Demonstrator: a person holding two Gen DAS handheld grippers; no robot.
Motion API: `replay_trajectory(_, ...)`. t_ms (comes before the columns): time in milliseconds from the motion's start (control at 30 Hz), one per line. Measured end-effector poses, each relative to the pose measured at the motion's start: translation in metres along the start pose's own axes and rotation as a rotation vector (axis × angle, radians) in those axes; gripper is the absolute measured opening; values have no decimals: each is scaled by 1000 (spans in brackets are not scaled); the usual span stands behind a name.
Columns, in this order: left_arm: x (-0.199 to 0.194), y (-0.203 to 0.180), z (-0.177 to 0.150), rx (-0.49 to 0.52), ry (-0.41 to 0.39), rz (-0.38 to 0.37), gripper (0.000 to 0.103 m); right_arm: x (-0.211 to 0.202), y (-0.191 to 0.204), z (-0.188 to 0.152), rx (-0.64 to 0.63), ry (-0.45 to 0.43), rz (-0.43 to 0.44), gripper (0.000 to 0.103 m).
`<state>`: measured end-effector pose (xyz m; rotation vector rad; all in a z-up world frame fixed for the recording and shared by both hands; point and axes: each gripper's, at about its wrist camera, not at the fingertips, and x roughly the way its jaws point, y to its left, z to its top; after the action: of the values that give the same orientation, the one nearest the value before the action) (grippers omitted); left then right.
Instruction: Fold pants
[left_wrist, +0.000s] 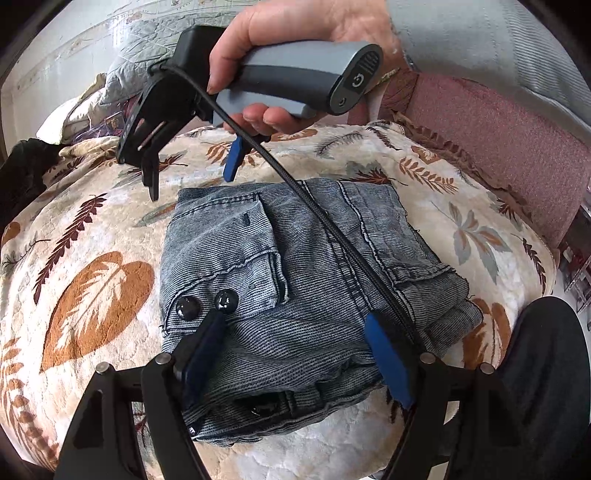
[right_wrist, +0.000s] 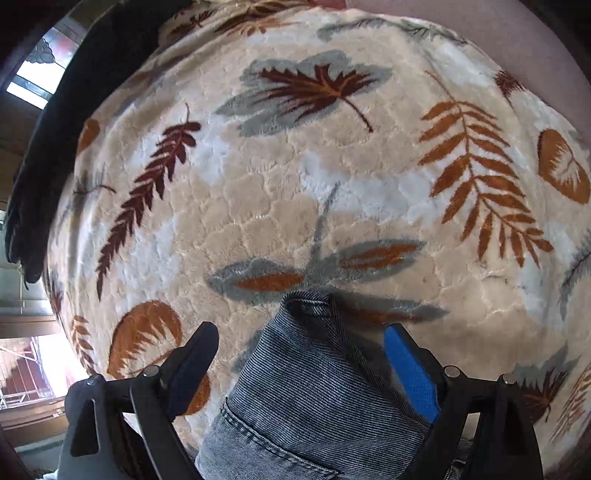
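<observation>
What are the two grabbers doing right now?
Left gripper: open over the folded pants, gripping nothing.
Right gripper: open above the pants' corner, gripping nothing.

Folded denim pants (left_wrist: 295, 266) lie on a plush blanket (left_wrist: 92, 229) (leaf-patterned).

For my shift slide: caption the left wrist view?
Folded jeans on leaf-print blanket, both grippers open above.
</observation>
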<state>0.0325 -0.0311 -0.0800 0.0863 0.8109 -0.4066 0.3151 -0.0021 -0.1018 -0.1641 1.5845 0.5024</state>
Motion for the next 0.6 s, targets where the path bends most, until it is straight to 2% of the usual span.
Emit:
replay_trajectory(67,-1,0,-1,8,-4,3,78,13,1,2,-14,34,-21,67)
replay_trajectory(100,0,0,-1,12,-5,6,78,17,-1,3,-5,43,-21,47)
replay_trajectory(167,0,-1,-1,14,-7,7,78,19,-1,3,-12,35,-20,44)
replay_trajectory(233,0,-1,-1,14,-8,8,78,13,-3,2,-13,16,-5,31)
replay_trajectory(433,2,-3,-1,26,-12,23,78,-13,-19,-12,28,-123,29,17)
replay_trajectory(500,3,-3,-1,31,-15,30,78,-5,-29,-10,67,-116,61,17)
replay_trajectory(600,3,-4,0,32,-20,31,78,-4,-35,-9,83,-146,30,21)
